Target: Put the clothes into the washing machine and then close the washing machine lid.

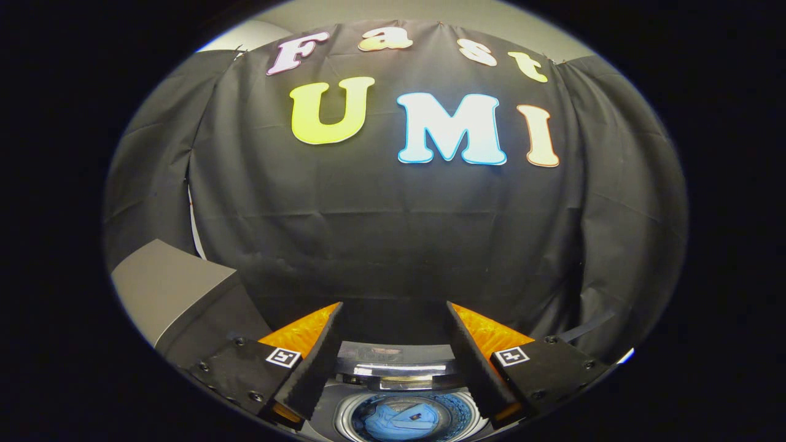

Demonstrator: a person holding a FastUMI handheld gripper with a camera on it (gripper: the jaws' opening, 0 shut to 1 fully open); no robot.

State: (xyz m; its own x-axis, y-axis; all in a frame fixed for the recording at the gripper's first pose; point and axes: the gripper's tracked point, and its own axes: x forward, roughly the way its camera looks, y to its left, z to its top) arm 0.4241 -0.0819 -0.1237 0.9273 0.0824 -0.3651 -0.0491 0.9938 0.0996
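Observation:
My gripper (393,307) is open, its two fingers spread wide with nothing between them. Below and between the fingers I look down on a small top-loading washing machine (402,393). Its round drum opening shows a blue garment (399,420) lying inside. The raised lid (396,362) stands at the back edge of the opening, just beyond the drum. The gripper hangs above the machine, apart from it.
A grey box-like block (178,294) stands to the left of the fingers. The booth's black cloth wall (393,233) rises close behind the machine.

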